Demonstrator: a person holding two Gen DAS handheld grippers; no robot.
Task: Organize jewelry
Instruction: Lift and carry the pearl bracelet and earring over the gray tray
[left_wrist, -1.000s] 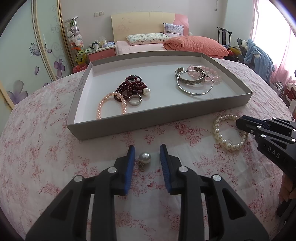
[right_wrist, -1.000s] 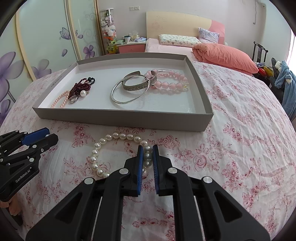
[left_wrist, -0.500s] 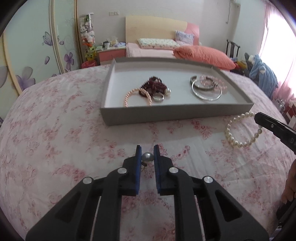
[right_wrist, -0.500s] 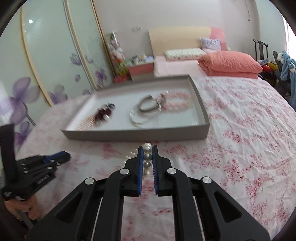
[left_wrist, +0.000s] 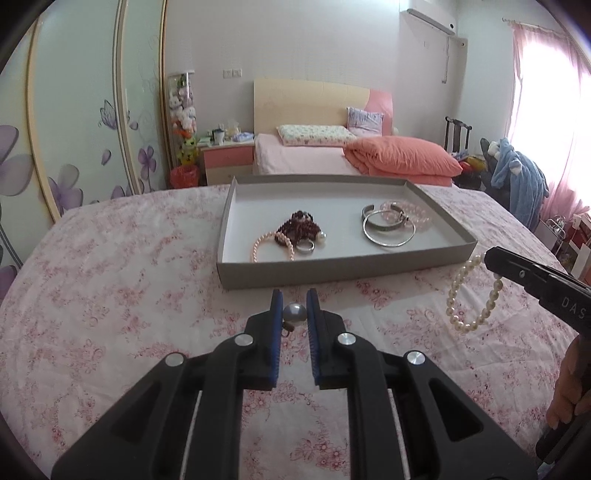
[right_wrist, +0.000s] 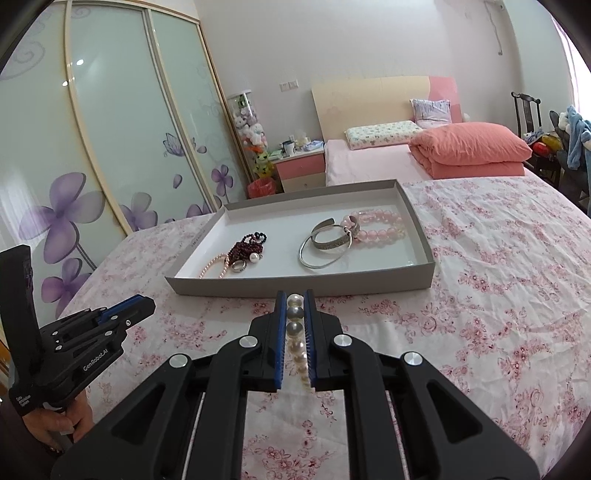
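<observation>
Tray (left_wrist: 343, 268) beyond both laden hand-held grippers; floral bedspread (left_wrist: 110, 295) beneath

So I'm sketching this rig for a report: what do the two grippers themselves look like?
Both match: matte black plastic frames with triangular cutouts, round silver bolt heads and blue ribbed pads inside the fingers. The left gripper carries white "GenRobot.AI" lettering on its side, the right gripper white letters reading "DAS". Bare hands grip the handles; no cables show.

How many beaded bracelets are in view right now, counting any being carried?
4. In the tray: light pink pearl bracelet, dark red one, pink bead bracelet. White pearl bracelet hangs from the right gripper.
</observation>
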